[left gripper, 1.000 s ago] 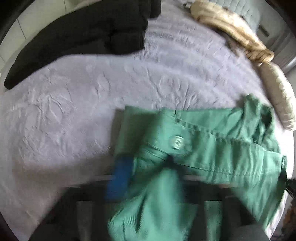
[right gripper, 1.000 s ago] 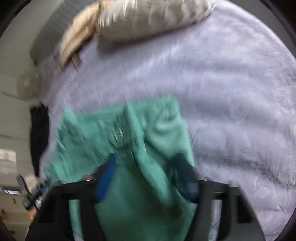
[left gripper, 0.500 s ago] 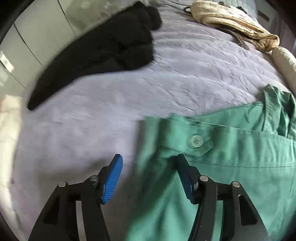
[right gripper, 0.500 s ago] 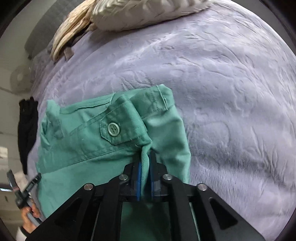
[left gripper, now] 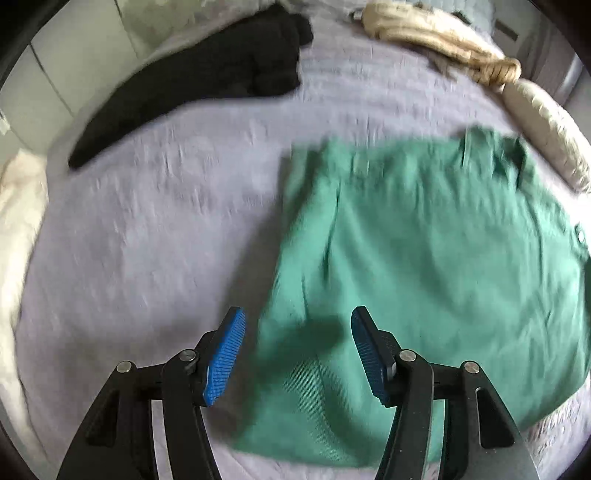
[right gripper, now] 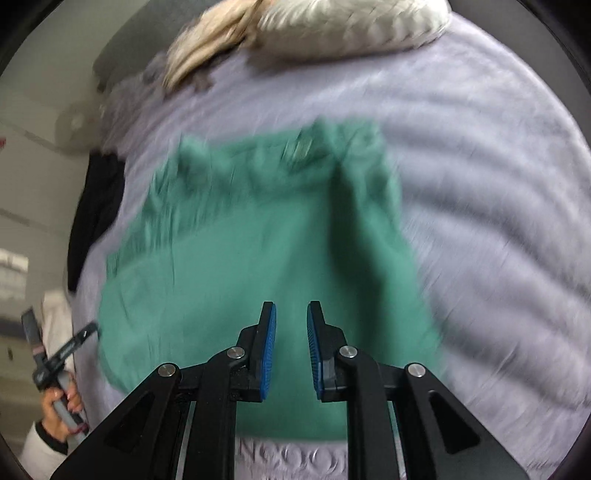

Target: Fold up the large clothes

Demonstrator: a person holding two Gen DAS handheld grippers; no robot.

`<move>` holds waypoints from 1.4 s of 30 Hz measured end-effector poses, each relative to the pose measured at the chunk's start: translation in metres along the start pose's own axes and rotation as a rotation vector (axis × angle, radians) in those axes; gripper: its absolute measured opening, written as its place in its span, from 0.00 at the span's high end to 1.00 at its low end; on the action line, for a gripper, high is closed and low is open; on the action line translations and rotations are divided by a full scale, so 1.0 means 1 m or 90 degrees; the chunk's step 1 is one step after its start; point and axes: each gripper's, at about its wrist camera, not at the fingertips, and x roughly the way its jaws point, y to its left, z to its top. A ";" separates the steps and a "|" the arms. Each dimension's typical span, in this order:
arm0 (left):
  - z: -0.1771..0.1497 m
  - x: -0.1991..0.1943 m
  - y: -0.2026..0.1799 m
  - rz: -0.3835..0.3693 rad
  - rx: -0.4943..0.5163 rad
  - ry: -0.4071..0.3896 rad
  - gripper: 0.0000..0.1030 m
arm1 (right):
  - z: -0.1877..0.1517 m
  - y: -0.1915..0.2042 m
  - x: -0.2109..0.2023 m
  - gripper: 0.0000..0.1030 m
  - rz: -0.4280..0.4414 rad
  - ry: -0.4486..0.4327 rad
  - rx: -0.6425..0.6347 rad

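Note:
A green garment (left gripper: 424,258) lies folded flat on the lavender bedspread (left gripper: 147,221). My left gripper (left gripper: 297,332) hovers above its near left edge, open, with nothing between the blue pads. In the right wrist view the same green garment (right gripper: 258,251) spreads out ahead, blurred by motion. My right gripper (right gripper: 291,314) hangs over its near part; the jaws are opening, a narrow gap shows and no cloth is in it. At the left edge of that view a person's hand (right gripper: 61,402) holds the other gripper's handle.
A black garment (left gripper: 207,74) lies at the far left of the bed, a beige garment (left gripper: 424,33) at the far end, and a cream pillow (left gripper: 546,129) to the right. White cloth (left gripper: 18,206) borders the left side.
Both grippers have let go of the green garment and pulled back from it. The right one was shut on a fold half a second ago. The garment now lies flat.

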 end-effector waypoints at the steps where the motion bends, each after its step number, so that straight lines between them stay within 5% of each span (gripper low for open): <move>1: -0.007 0.006 0.002 0.001 -0.005 0.010 0.40 | -0.009 0.002 0.005 0.81 -0.013 0.012 -0.009; 4: -0.026 0.020 0.016 0.013 -0.020 0.028 0.40 | -0.027 -0.007 0.010 0.81 -0.054 0.025 0.000; 8: -0.037 0.022 0.043 -0.038 -0.079 0.050 0.40 | -0.043 -0.050 0.015 0.86 -0.132 0.039 0.047; 15: -0.045 0.010 0.062 -0.036 -0.079 0.044 0.39 | -0.058 -0.059 0.004 0.84 -0.150 0.040 0.073; 18: -0.052 0.006 0.073 -0.039 -0.087 0.047 0.39 | -0.070 -0.042 -0.005 0.84 -0.126 0.040 0.087; 23: -0.070 0.017 0.092 0.029 -0.067 0.093 0.40 | -0.098 0.001 -0.010 0.84 -0.077 0.053 0.086; 29: -0.078 -0.011 0.113 -0.001 -0.082 0.065 0.40 | -0.137 0.062 0.004 0.83 -0.001 0.087 0.075; 32: -0.084 -0.024 0.119 -0.024 -0.070 0.064 0.40 | -0.151 0.086 0.016 0.75 0.025 0.114 0.073; 34: -0.089 -0.030 0.116 -0.037 -0.050 0.073 0.39 | -0.164 0.096 0.019 0.54 0.035 0.126 0.084; 38: -0.097 -0.037 0.105 -0.040 0.000 0.086 0.39 | -0.183 0.116 0.022 0.49 0.043 0.135 0.092; 40: -0.104 -0.040 0.100 -0.040 0.021 0.088 0.39 | -0.189 0.123 0.026 0.38 0.043 0.142 0.100; 42: -0.110 -0.042 0.098 -0.052 0.031 0.097 0.27 | -0.193 0.133 0.030 0.32 0.041 0.148 0.102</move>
